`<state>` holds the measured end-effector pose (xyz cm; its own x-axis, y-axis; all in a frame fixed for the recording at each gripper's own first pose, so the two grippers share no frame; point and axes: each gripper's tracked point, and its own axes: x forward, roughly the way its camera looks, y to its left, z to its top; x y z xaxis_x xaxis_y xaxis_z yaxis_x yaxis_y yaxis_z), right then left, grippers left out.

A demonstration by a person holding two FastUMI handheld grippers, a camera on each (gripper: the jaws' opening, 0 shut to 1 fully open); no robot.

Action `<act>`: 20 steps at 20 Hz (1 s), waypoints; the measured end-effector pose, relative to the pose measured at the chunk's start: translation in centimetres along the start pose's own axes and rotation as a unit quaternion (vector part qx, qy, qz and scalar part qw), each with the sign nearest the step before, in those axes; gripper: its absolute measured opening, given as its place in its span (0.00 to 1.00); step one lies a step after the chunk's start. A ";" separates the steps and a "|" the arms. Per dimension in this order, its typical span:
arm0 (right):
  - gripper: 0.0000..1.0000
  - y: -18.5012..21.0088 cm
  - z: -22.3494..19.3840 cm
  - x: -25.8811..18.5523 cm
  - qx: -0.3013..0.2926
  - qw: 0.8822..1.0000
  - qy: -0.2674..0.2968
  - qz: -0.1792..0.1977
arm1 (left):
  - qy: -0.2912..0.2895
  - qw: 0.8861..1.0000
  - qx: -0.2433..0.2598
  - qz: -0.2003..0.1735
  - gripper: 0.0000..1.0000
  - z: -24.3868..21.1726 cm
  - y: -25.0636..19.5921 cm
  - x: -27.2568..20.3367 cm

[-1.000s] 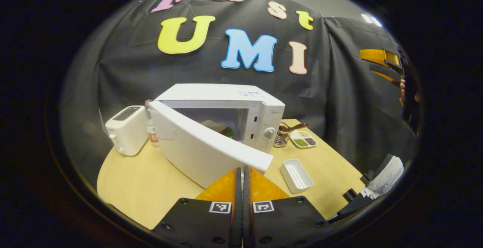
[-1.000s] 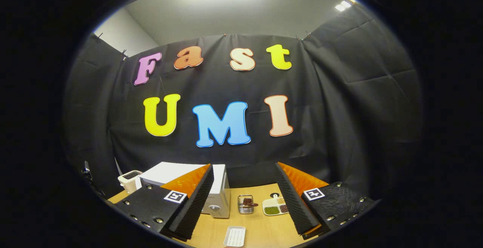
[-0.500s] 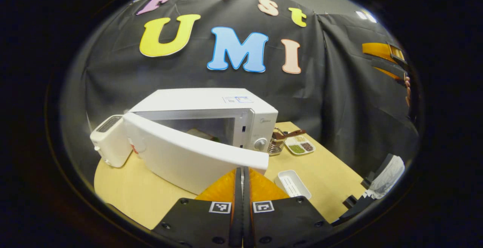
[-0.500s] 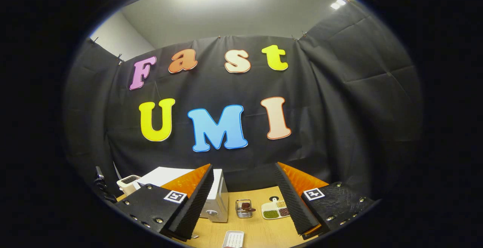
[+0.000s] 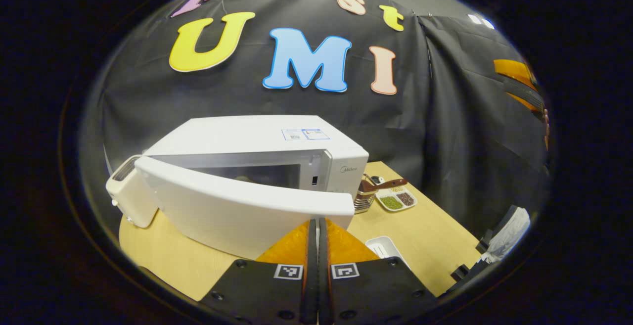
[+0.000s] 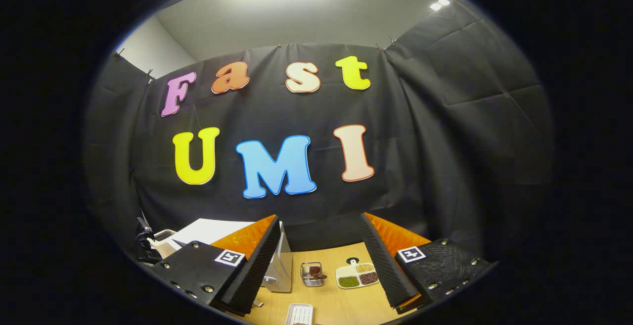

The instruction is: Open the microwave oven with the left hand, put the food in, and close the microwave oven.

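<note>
The white microwave point(image 5: 257, 137) stands on the wooden table point(image 5: 430, 246) with its door point(image 5: 237, 206) hanging partly open, hinged on the left. My left gripper point(image 5: 317, 222) is shut with nothing between its fingers, and its tips rest against the door's free edge. Behind the door a bit of the food point(image 5: 243, 178) shows dimly in the cavity. My right gripper point(image 6: 320, 248) is held high and open, nothing in it, looking over the microwave point(image 6: 207, 228) at the booth wall. It also appears at the far right as the right gripper point(image 5: 519, 82).
A white toaster point(image 5: 123, 191) stands left of the microwave. To its right are a metal holder point(image 5: 365, 197), a sectioned dish of grains point(image 5: 395, 199) and a white tray point(image 5: 384, 248). The same holder point(image 6: 311, 274), dish point(image 6: 357, 275) and tray point(image 6: 299, 314) lie below my right gripper.
The microwave door has swung a good way toward shut, with my left gripper moving forward against its edge. My right gripper has drifted slightly, still open.
</note>
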<state>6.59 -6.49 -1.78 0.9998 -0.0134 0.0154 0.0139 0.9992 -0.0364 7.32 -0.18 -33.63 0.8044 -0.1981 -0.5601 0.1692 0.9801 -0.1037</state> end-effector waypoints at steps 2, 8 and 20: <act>0.96 -0.5 -0.4 0.2 0.002 1.000 0.005 -0.005 | 0.001 1.000 -0.008 -0.003 0.07 0.4 0.1 0.9; 0.96 -1.6 -0.8 1.0 0.000 1.000 0.012 -0.013 | -0.001 1.000 -0.010 0.002 0.07 1.8 0.0 3.5; 0.96 -1.4 -1.0 2.4 -0.010 1.000 0.023 0.004 | 0.003 0.999 -0.025 0.031 0.07 3.7 1.0 7.6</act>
<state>9.01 -7.96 -2.71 0.9995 -0.0068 -0.0301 0.0051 0.9984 -0.0572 15.66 -0.76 -34.94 0.8089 -0.1364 -0.5718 0.0901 0.9900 -0.1087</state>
